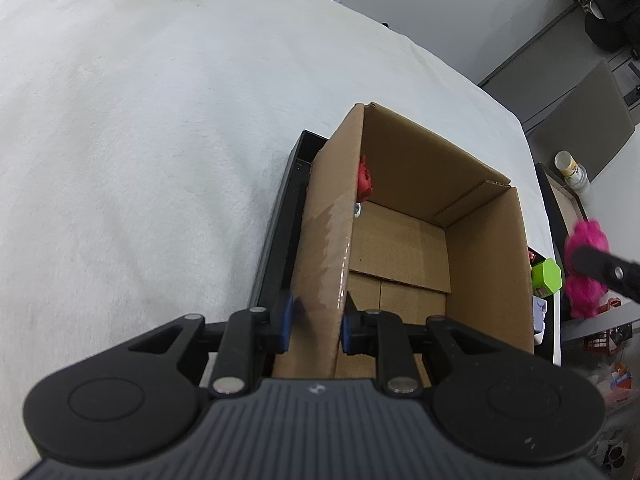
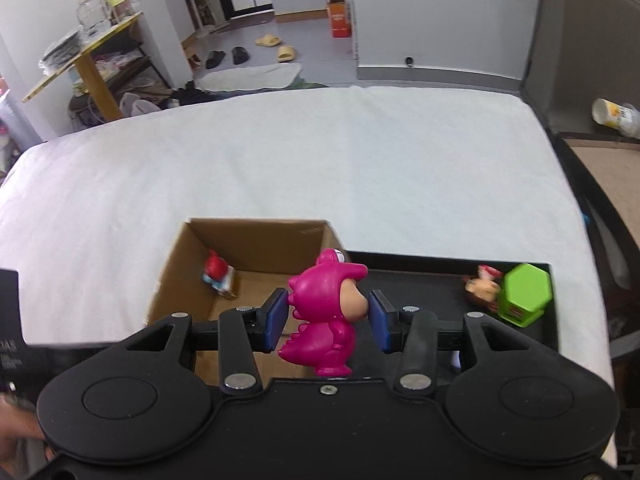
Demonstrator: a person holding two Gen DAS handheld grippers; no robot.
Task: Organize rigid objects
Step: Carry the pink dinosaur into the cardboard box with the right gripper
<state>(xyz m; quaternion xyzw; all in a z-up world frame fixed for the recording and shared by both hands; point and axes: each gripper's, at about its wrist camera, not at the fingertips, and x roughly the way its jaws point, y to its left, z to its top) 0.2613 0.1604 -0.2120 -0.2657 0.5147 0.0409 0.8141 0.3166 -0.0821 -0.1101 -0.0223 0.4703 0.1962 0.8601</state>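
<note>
My left gripper (image 1: 316, 326) is shut on the near left wall of the open cardboard box (image 1: 484, 264), one pad outside and one inside. A small red toy (image 1: 364, 178) lies inside the box against that wall; it also shows in the right wrist view (image 2: 218, 274). My right gripper (image 2: 328, 320) is shut on a magenta dinosaur figure (image 2: 328, 312), held above the box's right edge (image 2: 256, 226). The figure shows at the right edge of the left wrist view (image 1: 586, 272).
A black tray (image 2: 420, 276) beside the box holds a green hexagonal block (image 2: 524, 292) and a small doll figure (image 2: 482, 286). All sit on a white cloth-covered table (image 2: 320, 160). A cup (image 2: 616, 116) lies off the table's right side.
</note>
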